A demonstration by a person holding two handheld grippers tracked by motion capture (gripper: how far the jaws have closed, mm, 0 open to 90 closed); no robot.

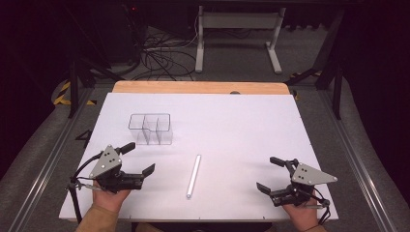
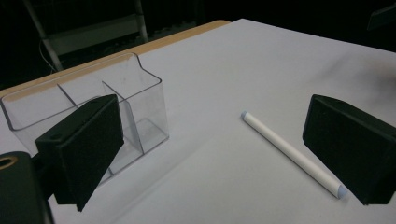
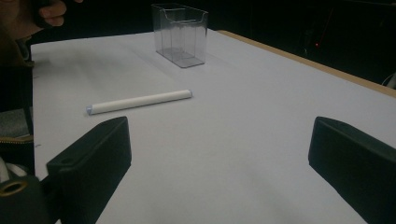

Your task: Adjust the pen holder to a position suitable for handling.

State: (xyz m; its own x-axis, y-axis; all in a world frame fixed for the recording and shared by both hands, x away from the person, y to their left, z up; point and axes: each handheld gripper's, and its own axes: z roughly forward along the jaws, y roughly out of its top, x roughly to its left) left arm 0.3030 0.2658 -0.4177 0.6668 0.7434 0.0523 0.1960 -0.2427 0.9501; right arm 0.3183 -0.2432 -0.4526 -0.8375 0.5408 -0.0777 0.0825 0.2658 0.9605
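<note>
Left gripper (image 1: 141, 158) jaws spread, right gripper (image 1: 270, 174) likewise, white tube (image 1: 194, 176) between, organizer (image 1: 151, 128) partly hidden

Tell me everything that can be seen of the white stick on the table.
The stick is a slim, straight white rod with pale bluish ends, plastic by its look. It lies flat on the white table, between the two grippers, one end toward the clear box but apart from it. Nothing touches it except the table.

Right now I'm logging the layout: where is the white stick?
In the high view the white stick lies flat on the white table, near its front middle, between the left tongs and right tongs, right of the clear divided box.
</note>
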